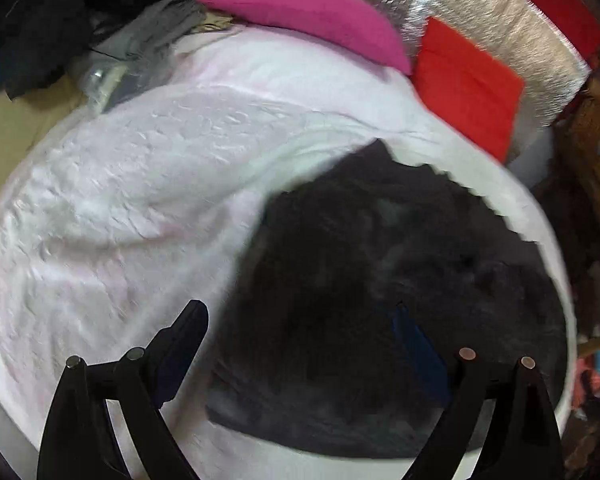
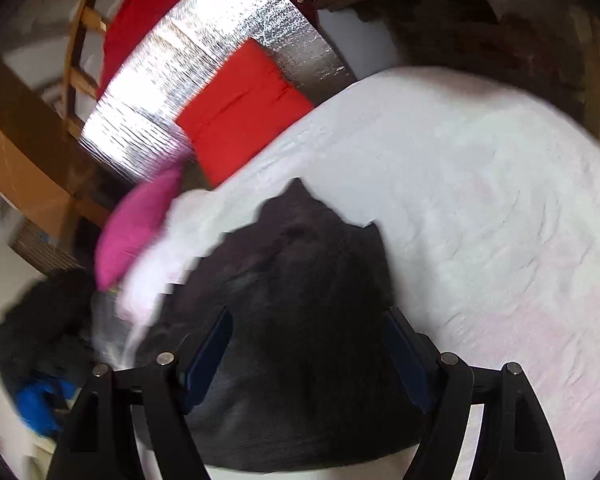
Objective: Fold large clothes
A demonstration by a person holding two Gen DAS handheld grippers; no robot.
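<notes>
Right tongs and left tongs, both spread wide and empty, hang over the dark garment, which lies bunched on the white bed cover. Best practice would be to spread it flat before gripping an edge. No container's contents can be made out.

— How do your two grippers stand?

— Your left gripper reaches up from the bottom edge of its view, fingers spread wide: one tip at lower left, the other at lower right, nothing pinched between the pads.

— And the other one?

— Your right gripper sits the same way at the bottom of its frame, blue pads facing each other across a wide gap, both angled downward, gripping nothing.
</notes>
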